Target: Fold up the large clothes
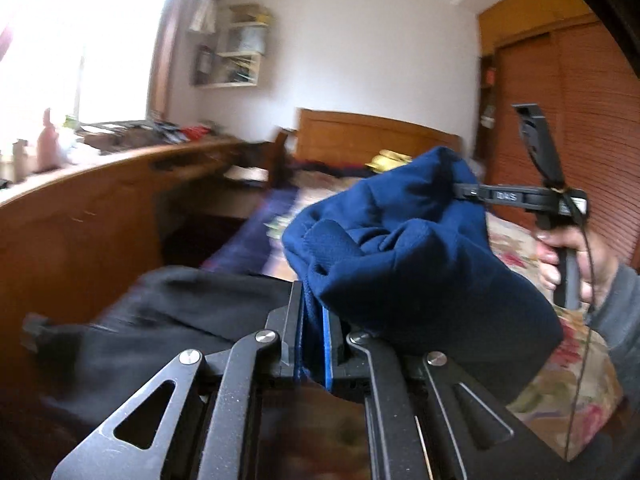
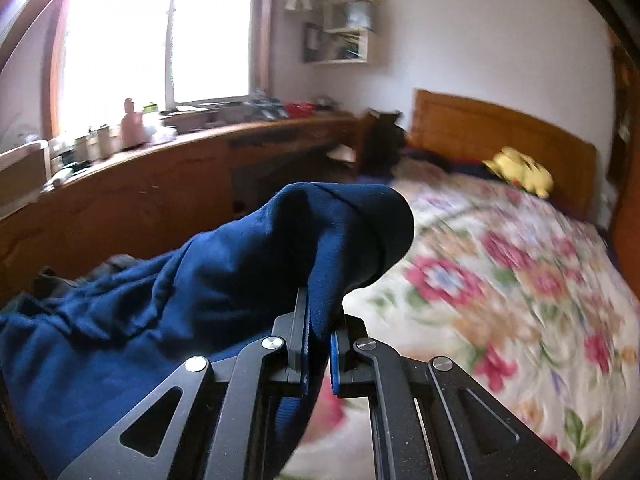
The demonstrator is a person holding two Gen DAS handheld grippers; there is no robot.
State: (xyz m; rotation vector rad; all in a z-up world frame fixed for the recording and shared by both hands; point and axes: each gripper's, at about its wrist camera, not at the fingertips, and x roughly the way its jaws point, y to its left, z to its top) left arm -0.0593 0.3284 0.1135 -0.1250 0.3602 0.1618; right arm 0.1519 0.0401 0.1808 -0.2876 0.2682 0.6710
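- Both claws clamped on the garment (image 2: 168,304): left claw (image 1: 316,344), right claw (image 2: 320,344), fabric bunched between the jaws.
- We judge it soft, light and floppy; grip edges or corners.
- It hangs between us, above the bed (image 2: 500,300).
- No containers seen holding anything.

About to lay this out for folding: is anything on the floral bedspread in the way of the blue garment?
Nothing visible on the near floral bedspread. Both grippers grip the blue garment; a yellow item lies far off by the headboard.
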